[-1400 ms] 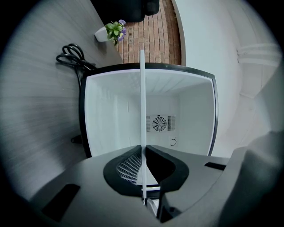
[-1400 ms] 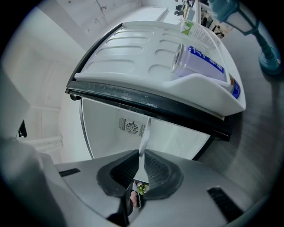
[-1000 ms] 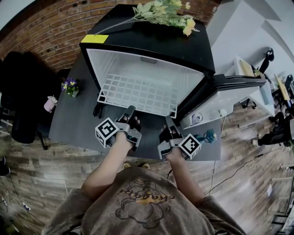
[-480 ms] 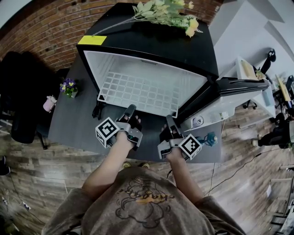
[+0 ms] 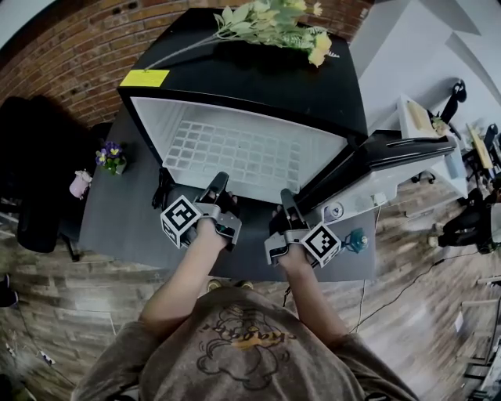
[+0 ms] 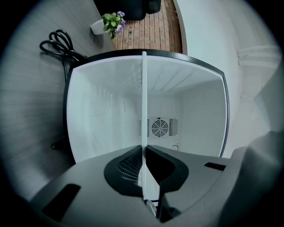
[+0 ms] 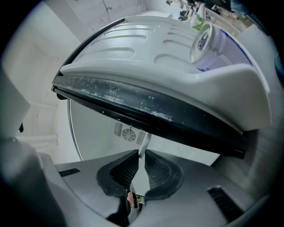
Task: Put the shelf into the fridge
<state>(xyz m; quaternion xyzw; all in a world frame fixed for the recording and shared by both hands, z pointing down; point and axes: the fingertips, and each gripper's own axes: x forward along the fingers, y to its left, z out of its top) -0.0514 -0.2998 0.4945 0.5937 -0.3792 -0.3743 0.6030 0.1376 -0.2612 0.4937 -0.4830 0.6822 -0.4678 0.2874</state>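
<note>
Both the left gripper (image 5: 218,182) and right gripper (image 5: 285,197), its jaws just tightened, pinch the shelf (image 5: 235,153) entering the fridge (image 5: 258,78) at twelve o'clock; uneven pushing could wedge it crooked.

Looks like an office or studio space rather than a home kitchen: exposed brick wall (image 5: 70,47), wood plank floor (image 5: 63,313), and off to the right a white desk (image 5: 409,129) with what seems to be a black office chair (image 5: 455,98), too small to be sure. A mini fridge (image 5: 258,78) sits on a dark grey table (image 5: 125,227), with cut flowers (image 5: 274,19) laid on top and a small potted flower (image 5: 109,157) beside it.
</note>
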